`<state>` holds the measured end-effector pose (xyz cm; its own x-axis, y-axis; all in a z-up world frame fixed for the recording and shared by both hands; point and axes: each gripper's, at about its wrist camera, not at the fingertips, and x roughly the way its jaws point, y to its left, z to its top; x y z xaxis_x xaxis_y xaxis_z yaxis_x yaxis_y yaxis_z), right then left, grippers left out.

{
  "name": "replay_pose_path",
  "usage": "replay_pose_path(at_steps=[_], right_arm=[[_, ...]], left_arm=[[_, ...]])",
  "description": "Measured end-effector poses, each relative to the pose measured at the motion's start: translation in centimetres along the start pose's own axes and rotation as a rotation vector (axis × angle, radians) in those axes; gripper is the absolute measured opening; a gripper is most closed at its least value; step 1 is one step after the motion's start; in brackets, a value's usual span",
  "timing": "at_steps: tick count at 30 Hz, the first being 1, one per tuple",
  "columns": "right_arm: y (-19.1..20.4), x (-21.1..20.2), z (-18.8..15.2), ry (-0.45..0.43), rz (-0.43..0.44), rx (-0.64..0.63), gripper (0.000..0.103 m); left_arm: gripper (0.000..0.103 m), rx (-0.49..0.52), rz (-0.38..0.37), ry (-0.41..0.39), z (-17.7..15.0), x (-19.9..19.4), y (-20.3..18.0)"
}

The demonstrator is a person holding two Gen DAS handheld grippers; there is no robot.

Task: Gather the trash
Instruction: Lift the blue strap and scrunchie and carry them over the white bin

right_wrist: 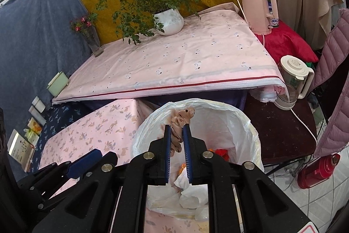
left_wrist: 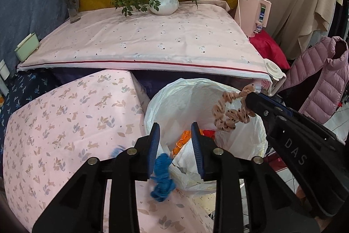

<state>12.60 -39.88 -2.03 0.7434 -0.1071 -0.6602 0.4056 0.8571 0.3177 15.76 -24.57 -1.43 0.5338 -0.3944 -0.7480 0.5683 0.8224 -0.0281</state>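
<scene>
1. The right gripper (right_wrist: 177, 141) pinches a beige spotted scrunchie (right_wrist: 182, 118) between its blue pads; the ruffled loop sticks out past the fingertips and, in the left wrist view (left_wrist: 229, 113), dangles over the far right part of the bag's mouth.
2. The left gripper (left_wrist: 175, 145) has its jaws spread apart. A blue scrap (left_wrist: 162, 176) hangs blurred just inside the left pad; whether it still touches the pad, I cannot tell.
3. Both grippers sit above the white trash bag (left_wrist: 172, 97), whose rim folds outward all round. Inside lie crumpled white paper (left_wrist: 185, 156) and orange and red wrappers (left_wrist: 185, 139).
4. Left of the bag, the pink rabbit-print cloth (left_wrist: 65, 123) comes right up against the rim, so there is little room there.
5. Behind the bag, the pink table cover (right_wrist: 174, 58) ends in a red-striped edge overhanging a dark gap.
6. To the right, a glass kettle (right_wrist: 292, 78) stands on a dark stool (right_wrist: 279, 130) near the bag; a red flask (right_wrist: 318, 169) lies on the tiled floor beyond.
</scene>
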Motion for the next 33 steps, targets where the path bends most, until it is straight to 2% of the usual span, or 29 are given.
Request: replay_pose_path(at_steps=[12,14,15,16,19,23,29,30,32,33], right_arm=[[0.1,0.3,-0.1,0.012,0.0,-0.009,0.015],[0.2,0.5,-0.2,0.017,0.002,-0.012,0.015],[0.1,0.6,-0.2,0.019,0.003,-0.012,0.015],[0.2,0.7,-0.3,0.022,0.004,-0.014,0.015],[0.2,1.0,-0.5,0.032,0.007,-0.022,0.011],[0.0,1.6,-0.8,0.037,0.013,-0.015,0.01],[0.2,3.1,-1.5,0.066,0.02,-0.02,0.009],[0.3,3.3,-1.6,0.069,0.02,-0.022,0.009],[0.4,3.5,-1.9,0.075,0.018,-0.025,0.009],[0.4,3.6,-2.0,0.077,0.015,-0.026,0.009]], left_arm=[[0.037,-0.046,0.02,0.008,-0.3,0.1,1.4],[0.045,-0.063,0.031,0.013,-0.9,0.1,2.3],[0.053,-0.078,0.044,0.015,-1.5,0.2,3.0],[0.054,-0.095,0.051,0.018,-2.1,0.3,3.7],[0.054,-0.158,0.061,0.068,-4.5,1.5,6.4],[0.054,-0.241,0.037,0.139,-6.7,3.4,8.9],[0.054,-0.215,0.01,0.202,-8.0,5.9,8.0],[0.052,-0.209,0.006,0.212,-8.2,6.2,7.8],[0.042,-0.204,-0.013,0.233,-8.5,6.9,7.4],[0.033,-0.201,-0.02,0.243,-8.7,7.2,7.3]])
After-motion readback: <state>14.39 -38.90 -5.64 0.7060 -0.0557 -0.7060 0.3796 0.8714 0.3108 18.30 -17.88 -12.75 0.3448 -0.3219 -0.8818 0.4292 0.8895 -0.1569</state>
